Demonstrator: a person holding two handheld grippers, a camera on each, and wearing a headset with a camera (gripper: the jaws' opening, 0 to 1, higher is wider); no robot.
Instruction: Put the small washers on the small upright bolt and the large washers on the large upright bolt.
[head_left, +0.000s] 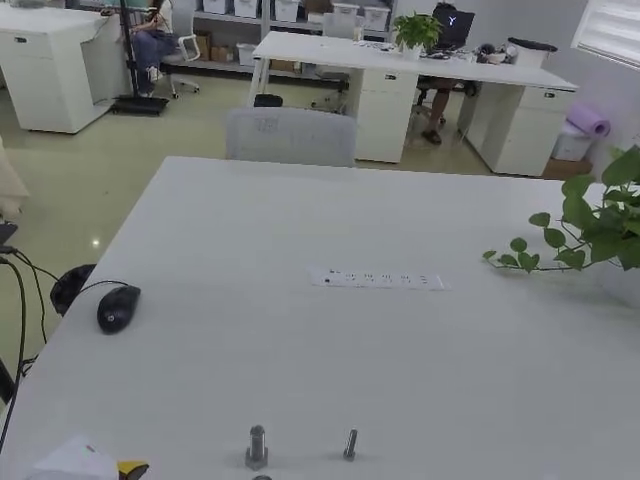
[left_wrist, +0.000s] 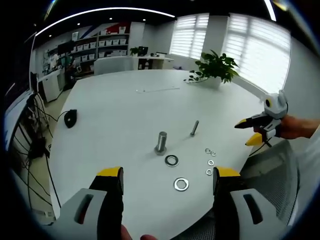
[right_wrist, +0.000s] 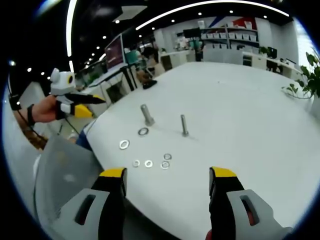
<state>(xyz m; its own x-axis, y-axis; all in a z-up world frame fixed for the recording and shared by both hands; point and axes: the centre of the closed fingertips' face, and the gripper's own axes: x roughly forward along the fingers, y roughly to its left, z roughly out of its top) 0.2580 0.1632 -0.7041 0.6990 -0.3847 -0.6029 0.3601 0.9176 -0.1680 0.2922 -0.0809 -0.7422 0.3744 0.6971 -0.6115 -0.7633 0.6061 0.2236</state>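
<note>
Left gripper (left_wrist: 168, 174) and right gripper (right_wrist: 168, 173) gape wide, empty; the small washers (left_wrist: 211, 162), seemingly thin, may skid off the near edge of the counter (left_wrist: 125, 110).

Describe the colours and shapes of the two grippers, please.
The left gripper and the right gripper each have two broad grey jaws with yellow tips and black inner faces. From the side, the body is yellow and black with a white top. A dark wristband circles the wrist holding the left one.

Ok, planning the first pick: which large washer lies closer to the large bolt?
The large washer just beside the large bolt; the other large washer lies farther off, toward the edge of the table.
</note>
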